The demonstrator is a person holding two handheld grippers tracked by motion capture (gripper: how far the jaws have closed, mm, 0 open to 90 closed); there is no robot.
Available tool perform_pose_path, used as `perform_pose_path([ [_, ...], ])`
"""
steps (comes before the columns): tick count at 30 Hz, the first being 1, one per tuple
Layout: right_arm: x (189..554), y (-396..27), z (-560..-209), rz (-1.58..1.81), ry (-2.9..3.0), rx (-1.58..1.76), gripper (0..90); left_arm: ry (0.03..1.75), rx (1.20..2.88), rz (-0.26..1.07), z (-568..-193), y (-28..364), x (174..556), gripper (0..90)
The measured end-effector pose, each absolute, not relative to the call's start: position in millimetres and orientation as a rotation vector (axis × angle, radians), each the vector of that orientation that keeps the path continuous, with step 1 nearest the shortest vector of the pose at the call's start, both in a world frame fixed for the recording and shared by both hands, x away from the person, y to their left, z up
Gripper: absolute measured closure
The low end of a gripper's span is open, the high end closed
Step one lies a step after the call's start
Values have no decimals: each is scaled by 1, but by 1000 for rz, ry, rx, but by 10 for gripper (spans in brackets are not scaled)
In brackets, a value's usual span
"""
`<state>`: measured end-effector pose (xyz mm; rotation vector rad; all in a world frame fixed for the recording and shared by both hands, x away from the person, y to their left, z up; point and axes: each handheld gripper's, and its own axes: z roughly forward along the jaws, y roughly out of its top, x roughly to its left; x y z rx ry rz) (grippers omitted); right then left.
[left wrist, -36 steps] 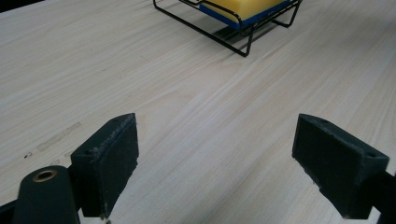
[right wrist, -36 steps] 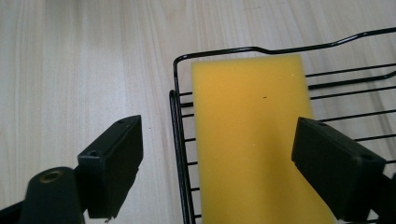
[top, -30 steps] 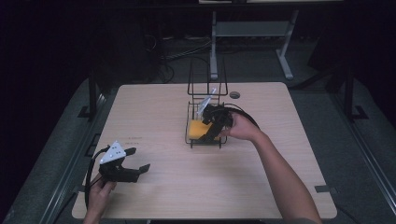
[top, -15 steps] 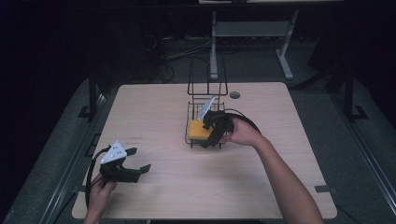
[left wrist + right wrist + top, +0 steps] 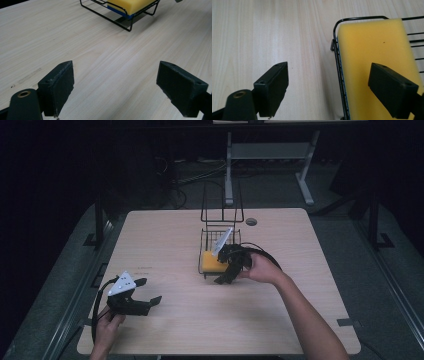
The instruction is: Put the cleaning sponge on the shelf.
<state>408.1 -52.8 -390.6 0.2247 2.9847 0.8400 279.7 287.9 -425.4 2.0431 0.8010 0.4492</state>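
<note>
Dim, dark surroundings; lit table sharp, soft shadows.

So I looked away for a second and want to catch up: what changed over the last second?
The right claw drew back slightly from the rack toward the person, jaws open with nothing between them. The sponge lies in the rack as before. The left claw stayed open and idle near the table edge.
</note>
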Motion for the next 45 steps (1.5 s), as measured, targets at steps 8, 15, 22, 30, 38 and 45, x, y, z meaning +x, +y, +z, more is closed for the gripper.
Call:
perform_pose_path([
  [8, 397, -58, -390, 847, 2958, 206, 164, 802, 2045, 441, -426, 287, 280, 141],
  [15, 385, -64, -391, 852, 2941, 210, 164, 801, 2048, 445, -426, 286, 279, 141],
  [22, 378, -75, -393, 864, 2940, 236, 164, 800, 2055, 449, -427, 286, 279, 141],
  [30, 369, -91, -394, 863, 2930, 279, 164, 806, 2057, 447, -427, 287, 277, 141],
  [38, 363, -104, -399, 851, 2926, 307, 164, 805, 2062, 443, -428, 285, 277, 141],
  [45, 357, -117, -406, 851, 2927, 346, 164, 801, 2069, 443, -428, 284, 277, 141],
])
